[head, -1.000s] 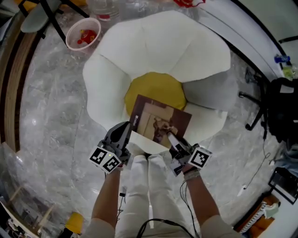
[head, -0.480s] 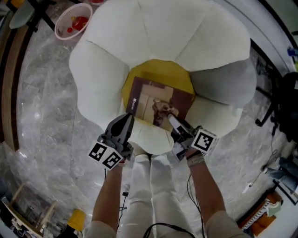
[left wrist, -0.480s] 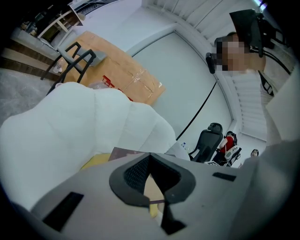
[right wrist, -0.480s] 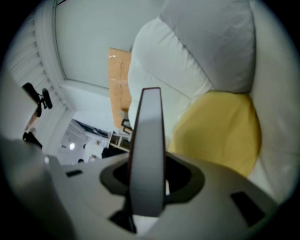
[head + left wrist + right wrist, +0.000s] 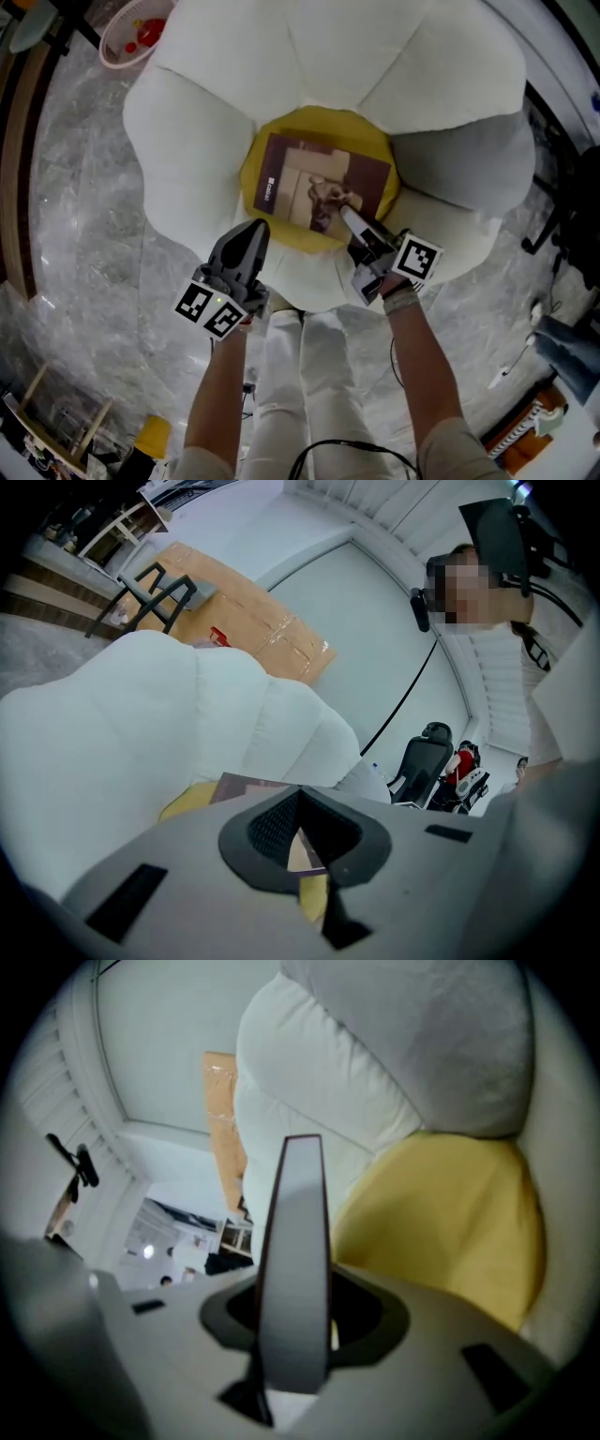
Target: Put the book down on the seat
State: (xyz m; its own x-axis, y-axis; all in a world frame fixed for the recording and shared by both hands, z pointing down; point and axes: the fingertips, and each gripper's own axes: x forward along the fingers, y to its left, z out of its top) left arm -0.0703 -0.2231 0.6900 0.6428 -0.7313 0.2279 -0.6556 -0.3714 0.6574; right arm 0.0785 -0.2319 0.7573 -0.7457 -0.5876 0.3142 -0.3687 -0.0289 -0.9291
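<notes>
A brown book [image 5: 319, 187] lies flat over the yellow seat [image 5: 319, 122] at the centre of a white petal-shaped chair [image 5: 375, 56]. My right gripper [image 5: 352, 220] is shut on the book's near right edge. In the right gripper view the book [image 5: 295, 1260] shows edge-on between the jaws, beside the yellow seat [image 5: 441, 1222]. I cannot tell whether the book touches the cushion. My left gripper [image 5: 253, 230] is shut and empty, just short of the book's near left corner. Past its tips, in the left gripper view, the book [image 5: 248, 785] shows.
A grey cushion [image 5: 464, 169] lies on the chair's right side. A pale bowl [image 5: 131, 37] with red things stands on the marble floor at the far left. Dark office-chair legs [image 5: 553, 225] stand to the right. The person's white-trousered legs [image 5: 300, 375] are below the grippers.
The right gripper has carried the book forward, from the chair's front petal to over the yellow seat. The left gripper has come away from the book's near left corner.
</notes>
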